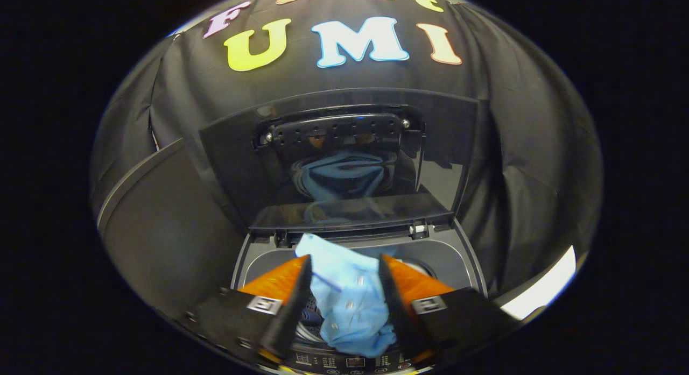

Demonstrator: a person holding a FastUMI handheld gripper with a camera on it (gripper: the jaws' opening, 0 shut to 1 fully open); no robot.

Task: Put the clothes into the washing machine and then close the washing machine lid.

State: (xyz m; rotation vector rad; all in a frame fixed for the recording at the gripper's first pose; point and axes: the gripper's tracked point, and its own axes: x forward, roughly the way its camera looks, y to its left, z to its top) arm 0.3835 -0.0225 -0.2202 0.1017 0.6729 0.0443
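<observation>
- The tool (344,289) is grasping a light blue shirt (350,299) between its 2 fingers;
- the shirt is hanging over the washing machine (463,256) opening;
- the lid (344,160) is standing upright beyond.

We see black cloth (517,165) draped behind, and left, perhaps a dark curved panel (161,240).

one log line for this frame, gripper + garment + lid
gripper: shut on light blue shirt | shirt: hanging over open washing machine drum | lid: raised, upright behind opening | step: dropping clothes in, lid not yet closed
</observation>
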